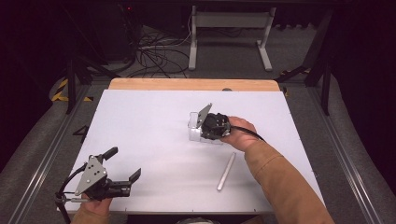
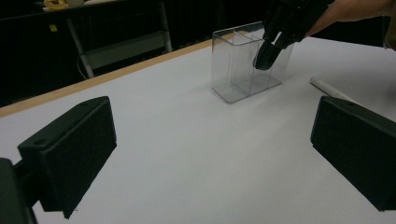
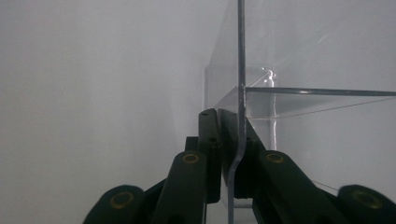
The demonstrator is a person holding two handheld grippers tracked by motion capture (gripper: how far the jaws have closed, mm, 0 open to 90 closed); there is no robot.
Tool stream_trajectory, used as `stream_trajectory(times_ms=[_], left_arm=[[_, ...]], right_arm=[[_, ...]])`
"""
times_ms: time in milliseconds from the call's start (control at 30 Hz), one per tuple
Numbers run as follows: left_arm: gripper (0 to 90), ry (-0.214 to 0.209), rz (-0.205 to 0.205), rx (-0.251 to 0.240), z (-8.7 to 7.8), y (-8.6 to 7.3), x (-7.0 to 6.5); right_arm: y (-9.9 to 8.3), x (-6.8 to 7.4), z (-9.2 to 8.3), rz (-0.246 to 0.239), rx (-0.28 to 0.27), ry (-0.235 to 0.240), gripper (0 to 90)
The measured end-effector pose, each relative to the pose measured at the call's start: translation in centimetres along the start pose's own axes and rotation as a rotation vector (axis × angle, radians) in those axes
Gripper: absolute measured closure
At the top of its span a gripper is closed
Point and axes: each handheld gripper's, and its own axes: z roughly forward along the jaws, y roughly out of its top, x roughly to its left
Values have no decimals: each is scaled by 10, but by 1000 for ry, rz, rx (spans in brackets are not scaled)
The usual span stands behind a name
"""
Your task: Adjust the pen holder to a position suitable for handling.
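Note:
A clear plastic container (image 1: 194, 125) with inner dividers stands upright near the middle of the white table (image 1: 149, 116). My right gripper (image 1: 203, 129) comes down on it from above and is shut on one thin wall, one jaw on each side. In the right gripper view the wall (image 3: 241, 70) runs straight up between the closed jaws of that gripper (image 3: 224, 122). The left gripper view shows the container (image 2: 236, 70) with the right gripper (image 2: 267, 56) at its rim. My left gripper (image 1: 124, 163) rests open at the front left, nothing between its jaws (image 2: 212, 149).
A white rod (image 1: 226, 171) lies on the table in front of the right forearm, also visible as the rod (image 2: 327, 87) past the container. The table's far edge is a wooden strip (image 1: 187, 84). Cables and a white table frame (image 1: 229, 28) stand beyond.

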Motion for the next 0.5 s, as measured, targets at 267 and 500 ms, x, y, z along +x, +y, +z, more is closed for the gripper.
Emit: stream_trajectory(times_ms=[267,500], left_arm=[[10,-1,-4,2,1,0,-1],[10,-2,0,1,1,0,-1]], right_arm=[[10,11,-18,-31,-70,4,853],[29,31,-20,-68,-66,44,849]])
